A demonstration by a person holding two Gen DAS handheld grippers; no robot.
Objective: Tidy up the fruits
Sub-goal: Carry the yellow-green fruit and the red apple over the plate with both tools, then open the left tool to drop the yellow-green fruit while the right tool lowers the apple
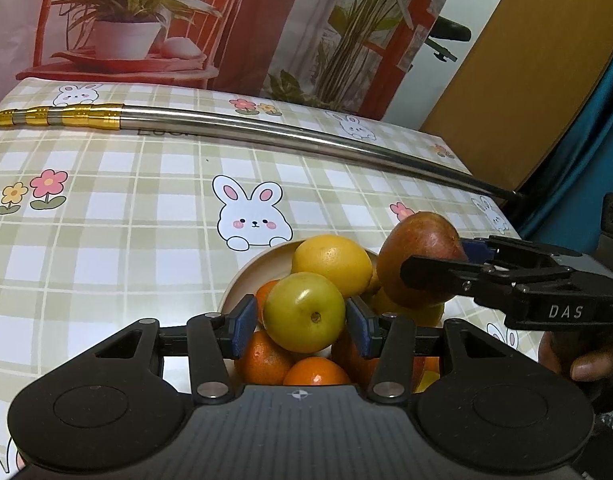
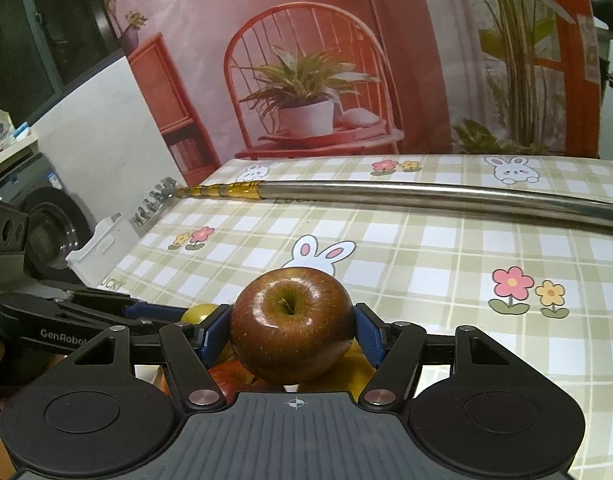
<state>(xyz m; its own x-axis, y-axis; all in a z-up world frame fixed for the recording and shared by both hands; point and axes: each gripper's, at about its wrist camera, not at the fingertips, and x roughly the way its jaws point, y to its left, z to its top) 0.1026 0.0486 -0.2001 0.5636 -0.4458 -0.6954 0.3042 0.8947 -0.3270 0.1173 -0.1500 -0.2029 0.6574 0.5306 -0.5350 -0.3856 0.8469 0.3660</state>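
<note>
In the left wrist view a beige bowl (image 1: 262, 264) on the checked tablecloth holds several oranges (image 1: 262, 356) and a yellow citrus fruit (image 1: 332, 264). My left gripper (image 1: 302, 322) is shut on a yellow-green round fruit (image 1: 304, 312), held just above the bowl's pile. My right gripper (image 1: 438, 260) comes in from the right, shut on a red apple (image 1: 420, 256) over the bowl's right side. In the right wrist view the red apple (image 2: 291, 332) sits stem-up between the blue pads (image 2: 368, 334) of my right gripper (image 2: 292, 334). The left gripper (image 2: 86, 320) and its green fruit (image 2: 198, 312) show at the left.
A long metal pole (image 1: 266, 136) with gold bands lies across the far part of the table. A printed backdrop of plants and a red chair stands behind it. The table's right edge (image 1: 502, 216) is near the bowl. A hand (image 1: 586, 364) grips the right tool.
</note>
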